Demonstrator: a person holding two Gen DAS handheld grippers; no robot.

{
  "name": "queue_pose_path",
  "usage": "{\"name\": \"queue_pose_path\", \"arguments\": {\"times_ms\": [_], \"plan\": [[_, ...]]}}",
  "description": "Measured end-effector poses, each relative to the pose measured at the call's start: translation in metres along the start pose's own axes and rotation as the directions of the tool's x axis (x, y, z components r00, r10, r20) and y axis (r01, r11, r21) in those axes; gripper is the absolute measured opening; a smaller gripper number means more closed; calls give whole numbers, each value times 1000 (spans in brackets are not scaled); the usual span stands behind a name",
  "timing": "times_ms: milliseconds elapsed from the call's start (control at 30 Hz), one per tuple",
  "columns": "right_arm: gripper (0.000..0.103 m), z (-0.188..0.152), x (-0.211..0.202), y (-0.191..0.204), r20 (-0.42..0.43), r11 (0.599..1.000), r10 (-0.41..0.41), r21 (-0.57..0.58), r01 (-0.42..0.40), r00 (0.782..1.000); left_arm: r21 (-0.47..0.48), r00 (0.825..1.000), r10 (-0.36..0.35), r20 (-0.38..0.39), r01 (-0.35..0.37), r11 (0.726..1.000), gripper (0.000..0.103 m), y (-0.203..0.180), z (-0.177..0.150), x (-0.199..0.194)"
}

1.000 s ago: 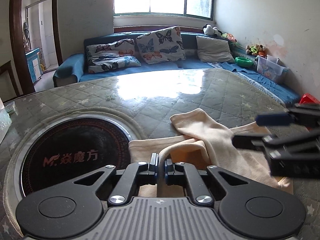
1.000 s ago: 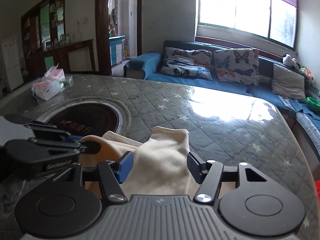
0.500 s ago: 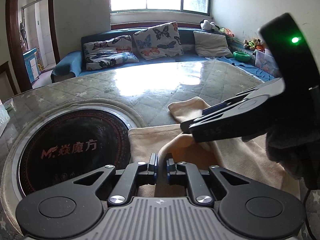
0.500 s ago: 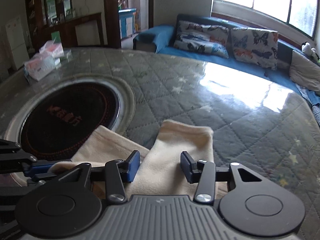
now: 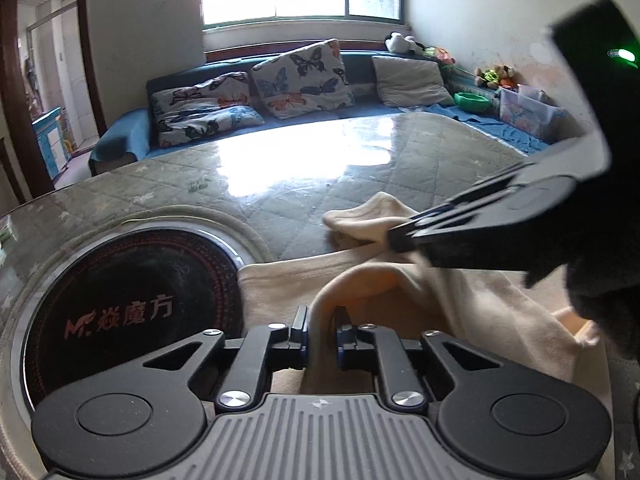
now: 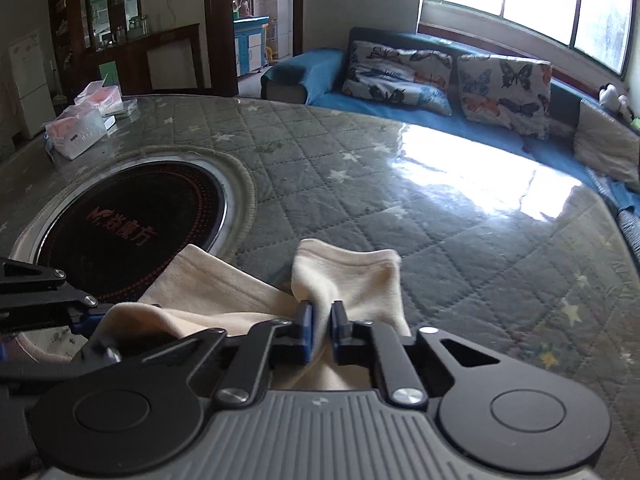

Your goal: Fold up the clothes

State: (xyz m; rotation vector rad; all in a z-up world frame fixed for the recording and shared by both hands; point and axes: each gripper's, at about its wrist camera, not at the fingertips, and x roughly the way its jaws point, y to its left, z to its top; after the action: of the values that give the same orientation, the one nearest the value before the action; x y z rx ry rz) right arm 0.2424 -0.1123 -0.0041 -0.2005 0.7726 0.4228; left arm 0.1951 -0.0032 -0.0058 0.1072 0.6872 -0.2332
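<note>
A cream garment (image 5: 460, 300) lies rumpled on the quilted table cover, its sleeve end (image 6: 352, 272) pointing away from me. My left gripper (image 5: 321, 330) is shut on a raised fold of the garment near its edge. My right gripper (image 6: 321, 326) is shut on the sleeve part, pinching the cloth between blue pads. In the left wrist view the right gripper (image 5: 404, 236) reaches in from the right over the garment. The left gripper (image 6: 80, 312) shows at the left edge of the right wrist view, cloth bunched in it.
A round black cooktop (image 6: 132, 220) with red lettering is sunk in the table (image 6: 440, 208) left of the garment. Tissue packs (image 6: 84, 120) sit at the table's far left. A blue sofa (image 5: 280, 92) with butterfly cushions stands behind the table under a window.
My right gripper moved in over the sleeve and went from open to shut on it. My left gripper kept its hold on the garment fold.
</note>
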Motion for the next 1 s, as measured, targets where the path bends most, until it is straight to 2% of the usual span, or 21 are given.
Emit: {"name": "queue_pose_path", "arguments": {"times_ms": [233,400,533,633,833,933,1000], "plan": [[6,-12,-41,-16,80,998,-58,30,56,995,-85,997,53,64,-47,995,8,24,1,-35],[6,-36,-96,-34,150,991,-122,78,111,981,-151,989,102,109,-85,985,8,46,-8,-75],[6,-62,-145,-51,198,978,-189,125,166,962,-203,980,145,133,-117,972,8,64,-23,-109],[6,-89,-180,-63,220,960,-255,172,220,942,-249,976,182,123,-147,957,8,78,-40,-129],[6,-135,-219,-83,220,915,-354,284,287,909,-346,971,224,79,-184,920,8,104,-78,-159],[6,-164,-226,-96,174,880,-397,353,319,901,-382,972,234,29,-205,901,8,113,-94,-158],[6,-186,-220,-108,108,849,-412,406,338,905,-406,971,238,-6,-220,887,9,120,-105,-157]]}}
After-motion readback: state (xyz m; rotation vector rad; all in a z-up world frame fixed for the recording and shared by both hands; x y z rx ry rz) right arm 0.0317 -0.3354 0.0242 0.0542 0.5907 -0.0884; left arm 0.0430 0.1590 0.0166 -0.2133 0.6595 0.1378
